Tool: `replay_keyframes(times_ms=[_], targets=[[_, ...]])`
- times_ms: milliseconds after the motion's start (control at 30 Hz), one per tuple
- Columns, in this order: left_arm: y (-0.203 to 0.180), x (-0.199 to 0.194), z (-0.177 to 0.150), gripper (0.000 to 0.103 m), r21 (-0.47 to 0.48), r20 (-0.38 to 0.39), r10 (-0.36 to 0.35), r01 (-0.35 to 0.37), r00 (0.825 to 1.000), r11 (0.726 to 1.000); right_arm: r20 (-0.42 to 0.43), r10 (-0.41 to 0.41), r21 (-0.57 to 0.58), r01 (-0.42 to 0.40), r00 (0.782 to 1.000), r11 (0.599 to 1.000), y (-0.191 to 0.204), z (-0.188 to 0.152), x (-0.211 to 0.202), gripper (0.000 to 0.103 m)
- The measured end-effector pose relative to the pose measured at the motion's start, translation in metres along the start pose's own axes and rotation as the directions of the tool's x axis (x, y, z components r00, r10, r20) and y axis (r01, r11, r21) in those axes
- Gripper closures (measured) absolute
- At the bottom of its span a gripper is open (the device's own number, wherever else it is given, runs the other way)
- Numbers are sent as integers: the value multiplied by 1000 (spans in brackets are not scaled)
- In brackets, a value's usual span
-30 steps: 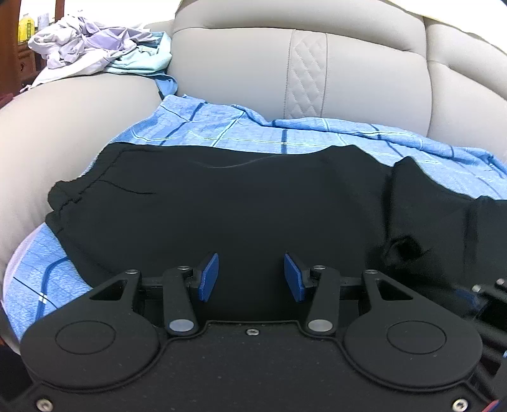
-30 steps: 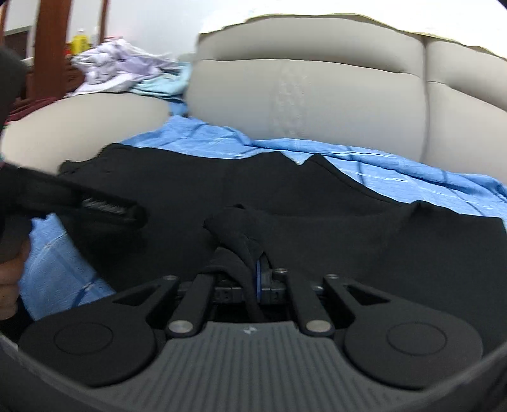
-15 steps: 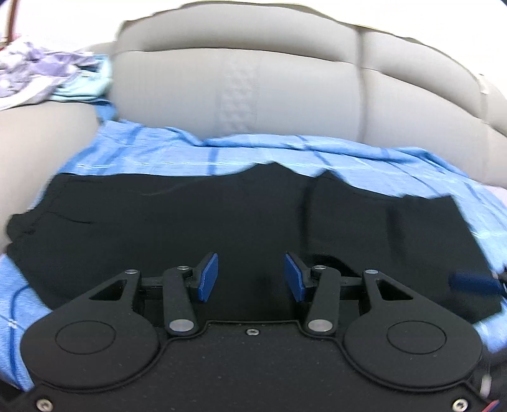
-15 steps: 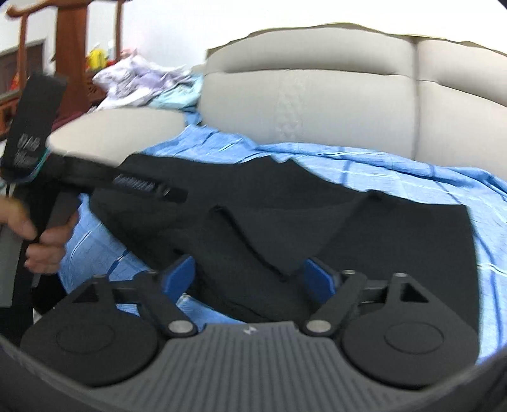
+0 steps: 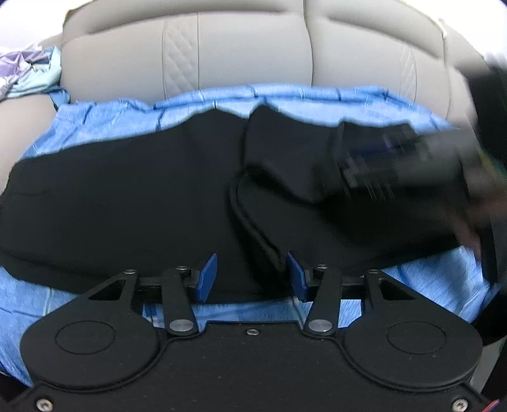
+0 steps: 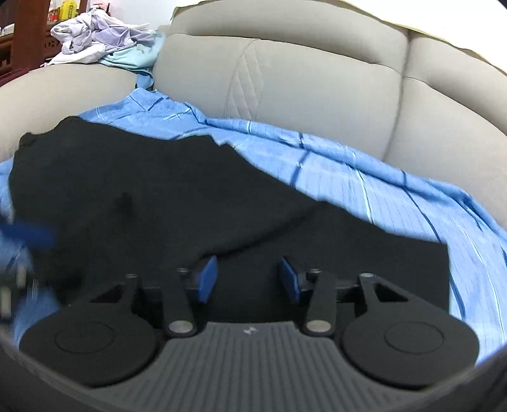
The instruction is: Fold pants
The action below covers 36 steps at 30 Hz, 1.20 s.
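Note:
Black pants (image 5: 126,202) lie spread on a blue sheet (image 5: 177,107) on a grey sofa, with one part folded over on the right, its hem edge (image 5: 253,228) showing. My left gripper (image 5: 250,275) is open and empty, low over the pants' near edge. The pants also fill the right wrist view (image 6: 158,196). My right gripper (image 6: 248,277) is open and empty just above the cloth. The right gripper shows blurred at the right of the left wrist view (image 5: 396,164). A blurred blue finger of the left gripper (image 6: 28,234) shows at the left of the right wrist view.
The sofa backrest (image 6: 301,79) rises behind the sheet. A pile of loose clothes (image 6: 98,35) sits on the left armrest, also seen in the left wrist view (image 5: 22,73). Wooden furniture (image 6: 28,28) stands at the far left.
My right gripper let go of the pants fabric, opened and now hovers over the flat cloth. My left gripper shifted right and nearer the front edge, staying open.

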<state>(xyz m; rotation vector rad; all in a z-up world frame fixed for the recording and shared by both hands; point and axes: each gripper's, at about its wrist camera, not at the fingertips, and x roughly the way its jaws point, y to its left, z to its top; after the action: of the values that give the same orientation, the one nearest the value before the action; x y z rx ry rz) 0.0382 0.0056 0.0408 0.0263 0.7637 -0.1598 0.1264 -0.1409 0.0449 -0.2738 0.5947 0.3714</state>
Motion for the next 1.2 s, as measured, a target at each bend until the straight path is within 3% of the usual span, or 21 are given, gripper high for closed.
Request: replay_keyframes(times_ms=[200,267,400,500,600,767,900,1033,1200], targets=[[-1,2,-4,54,0,16,1,-1,1000,1000,8,67,14,-67,998,998,-4,46,53,42],[1,2,-3,53,-5,15,-1,1,1000,1000,30,78,30,-79,996,996,-4,55,62,42],[4,0,-1,53,-13,10,-8,8,1000,1000,127,160,154,-179,979,972,-19,68,61,38],[11,-2,1,53,-42,6,-23,23,1000,999,217,120,217,-167,969,962,-30,62,42,31],[20,-5,4,53,-80,8,-42,42,999,996,239,78,239,-136,968,961,-37,49,19,28],[42,-15,9,53,-148,29,-48,52,998,988,181,80,81,-96,980,992,-17,7,-20,23],[56,-24,17,54,-164,57,22,-12,998,986,121,121,-26,-118,985,993,22,-28,-43,22],[65,-33,21,54,-184,70,44,-31,997,983,91,163,-122,-151,982,981,59,-46,-53,19],[69,-39,18,54,-194,74,67,-52,995,980,82,135,-213,-115,987,970,89,-54,-55,19]])
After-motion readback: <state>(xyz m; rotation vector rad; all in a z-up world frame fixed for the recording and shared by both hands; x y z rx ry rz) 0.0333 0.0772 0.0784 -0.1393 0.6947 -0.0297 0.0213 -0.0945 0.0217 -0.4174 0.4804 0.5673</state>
